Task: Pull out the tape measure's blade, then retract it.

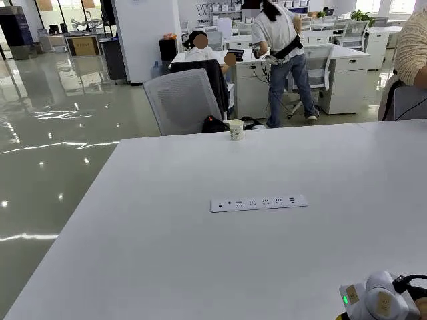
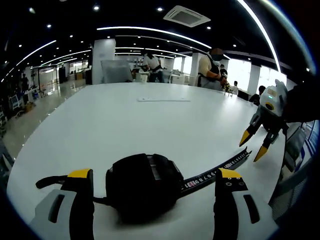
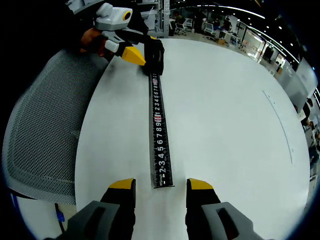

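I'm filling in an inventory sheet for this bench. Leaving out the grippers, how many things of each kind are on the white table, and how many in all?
Tape measure: 1
Power strip: 1
Paper cup: 1
Total: 3

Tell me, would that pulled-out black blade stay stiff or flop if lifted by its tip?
Probably springy: the blade lies straight on the table, so it would likely sag or buckle. The chunky case looks heavier and should stay put.
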{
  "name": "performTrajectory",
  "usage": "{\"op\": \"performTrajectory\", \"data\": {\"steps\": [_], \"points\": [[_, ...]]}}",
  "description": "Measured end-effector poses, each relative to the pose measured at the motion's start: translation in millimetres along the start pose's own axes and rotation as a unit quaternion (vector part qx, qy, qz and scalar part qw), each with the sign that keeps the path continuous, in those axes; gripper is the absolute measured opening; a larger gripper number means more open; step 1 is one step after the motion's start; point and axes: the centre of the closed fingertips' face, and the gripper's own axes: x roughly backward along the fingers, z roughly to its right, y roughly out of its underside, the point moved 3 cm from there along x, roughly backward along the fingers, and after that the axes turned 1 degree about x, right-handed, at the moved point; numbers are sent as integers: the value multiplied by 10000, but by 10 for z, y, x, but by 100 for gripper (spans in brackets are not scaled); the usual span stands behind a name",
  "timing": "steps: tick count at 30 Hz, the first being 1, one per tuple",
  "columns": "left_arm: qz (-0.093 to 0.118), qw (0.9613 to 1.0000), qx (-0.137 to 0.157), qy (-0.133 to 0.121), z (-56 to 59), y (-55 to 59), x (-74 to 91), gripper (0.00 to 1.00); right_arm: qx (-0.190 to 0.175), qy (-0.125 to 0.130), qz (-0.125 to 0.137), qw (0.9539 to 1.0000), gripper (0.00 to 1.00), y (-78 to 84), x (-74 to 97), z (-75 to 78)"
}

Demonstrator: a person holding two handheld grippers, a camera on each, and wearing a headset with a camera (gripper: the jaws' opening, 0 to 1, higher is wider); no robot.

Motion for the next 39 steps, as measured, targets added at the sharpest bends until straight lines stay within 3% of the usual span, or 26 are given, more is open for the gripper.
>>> {"op": "performTrajectory", "data": {"steps": [5,11,15,17,24,27,30,35,39], "points": [[112,9999,-48,13,2,-39,-23,98,83,-70,-107,9999,27,35,-20,20],[100,9999,-8,4,5,-43,-36,98,57,-68,-149,9998,20,67,-15,60],[27,10000,-13,-80,-7,-14,-46,89,89,-59,-172,9998,15,61,-23,80],[49,10000,47,-66,-4,-18,-50,91,136,-84,-192,9997,13,48,-37,79],[47,9999,102,-82,-3,-13,-56,90,203,-108,-290,9993,12,51,-44,76],[-3,9999,115,-73,-1,23,-62,89,-105,-153,-280,9994,11,43,-44,51],[0,9997,215,-73,10,27,-58,88,-148,-146,-313,9993,11,40,-53,57],[38,9997,155,-179,15,7,-47,78,-409,-143,-273,9987,10,40,-52,64],[12,9994,98,-318,-31,16,-36,72,-326,-118,-303,9989,10,27,-47,42]]}}
